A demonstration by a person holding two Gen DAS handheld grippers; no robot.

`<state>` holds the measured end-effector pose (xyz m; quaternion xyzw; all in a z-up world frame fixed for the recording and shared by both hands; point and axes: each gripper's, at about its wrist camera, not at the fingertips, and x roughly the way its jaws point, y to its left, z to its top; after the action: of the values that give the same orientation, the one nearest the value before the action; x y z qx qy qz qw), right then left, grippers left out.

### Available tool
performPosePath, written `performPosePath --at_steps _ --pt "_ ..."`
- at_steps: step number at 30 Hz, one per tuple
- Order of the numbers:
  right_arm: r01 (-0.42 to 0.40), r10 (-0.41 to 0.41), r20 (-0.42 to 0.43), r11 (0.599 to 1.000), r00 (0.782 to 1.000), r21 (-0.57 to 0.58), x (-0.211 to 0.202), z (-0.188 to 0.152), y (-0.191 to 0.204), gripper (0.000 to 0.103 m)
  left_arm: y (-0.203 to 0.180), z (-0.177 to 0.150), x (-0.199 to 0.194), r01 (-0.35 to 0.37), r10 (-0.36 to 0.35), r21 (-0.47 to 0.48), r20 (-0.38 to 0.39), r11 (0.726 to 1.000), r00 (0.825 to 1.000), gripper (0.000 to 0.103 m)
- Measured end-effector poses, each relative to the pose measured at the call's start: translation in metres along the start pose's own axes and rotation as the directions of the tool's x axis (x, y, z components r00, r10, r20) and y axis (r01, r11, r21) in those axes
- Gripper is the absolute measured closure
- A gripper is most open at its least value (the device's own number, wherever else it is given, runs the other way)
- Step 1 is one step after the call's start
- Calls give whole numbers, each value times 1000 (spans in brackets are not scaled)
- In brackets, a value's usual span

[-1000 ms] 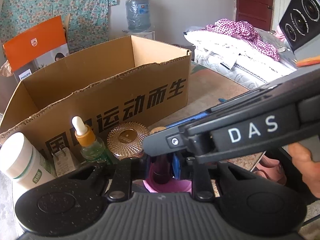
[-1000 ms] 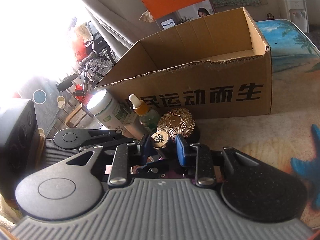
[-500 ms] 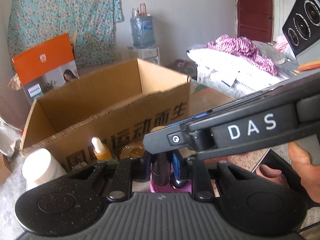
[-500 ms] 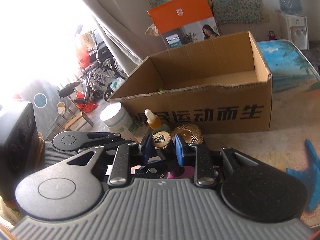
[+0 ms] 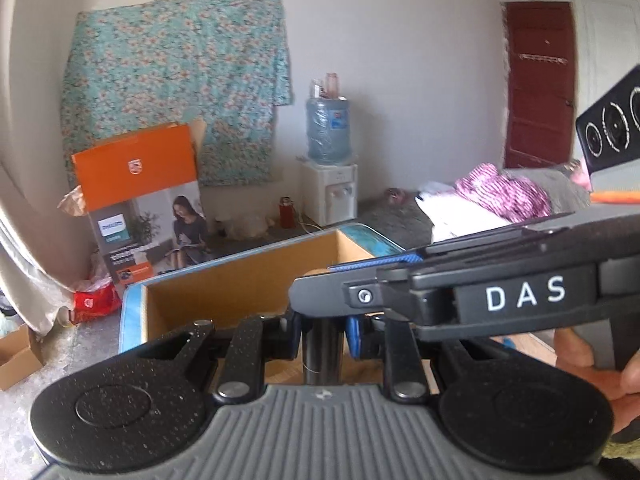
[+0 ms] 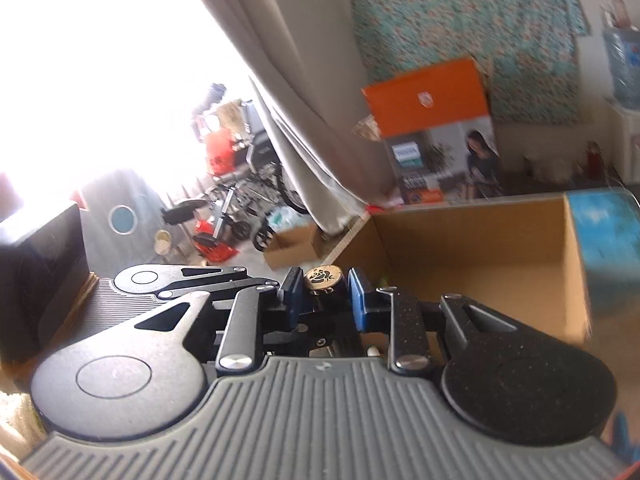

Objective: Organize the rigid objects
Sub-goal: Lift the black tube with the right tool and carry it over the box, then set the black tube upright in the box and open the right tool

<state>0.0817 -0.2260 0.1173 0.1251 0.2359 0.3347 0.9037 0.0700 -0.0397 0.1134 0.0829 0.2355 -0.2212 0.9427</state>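
My left gripper (image 5: 322,330) is shut on the dark neck of a bottle (image 5: 322,354), held up above the open cardboard box (image 5: 240,284). My right gripper (image 6: 323,296) is shut on the same bottle's black cap with a gold rose top (image 6: 323,277), and crosses over the left gripper as the black bar marked DAS (image 5: 520,300). The box also shows in the right wrist view (image 6: 480,256), in front of and below the cap. The other small items by the box are out of view.
An orange Philips carton (image 5: 136,200) and a water dispenser (image 5: 330,168) stand behind the box. A bed with clothes (image 5: 500,200) lies at the right. A curtain (image 6: 304,120) and a wheelchair (image 6: 240,200) are at the left.
Both grippers have risen together with the bottle. The jars and dropper bottle in front of the box have dropped out of view, and the box now sits low in both views.
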Motion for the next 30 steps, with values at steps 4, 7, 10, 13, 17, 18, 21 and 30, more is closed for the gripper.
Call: performPosePath --at_steps 4,7,10,13,17,18,21,30 --pt "-44 44 -38 999 998 0 31 39 -6 79 26 23 18 -27 25 -38 -53 999 998 80" --pt "-69 74 -102 996 992 55 67 61 -21 80 51 32 42 -32 21 -85 -126 996 992 80" --pt "-73 98 -192 989 976 132 108 71 -44 80 75 32 76 -39 5 -144 -230 989 973 80" --pt "-71 142 -293 968 946 240 150 65 -70 80 94 21 103 -60 1 -173 -326 983 945 80" --pt "-47 194 -412 939 890 340 196 42 -90 80 110 -1 131 -92 -3 -199 -433 976 901 80" --pt "-36 198 -437 935 878 352 205 36 -93 80 113 -6 135 -97 -5 -203 -451 974 892 80" --pt "1 208 -506 924 837 382 233 23 -104 80 120 -16 144 -108 -13 -213 -496 971 868 76" --pt "121 168 -617 909 769 398 297 8 -124 78 131 -22 141 -153 26 -216 -500 964 866 49"
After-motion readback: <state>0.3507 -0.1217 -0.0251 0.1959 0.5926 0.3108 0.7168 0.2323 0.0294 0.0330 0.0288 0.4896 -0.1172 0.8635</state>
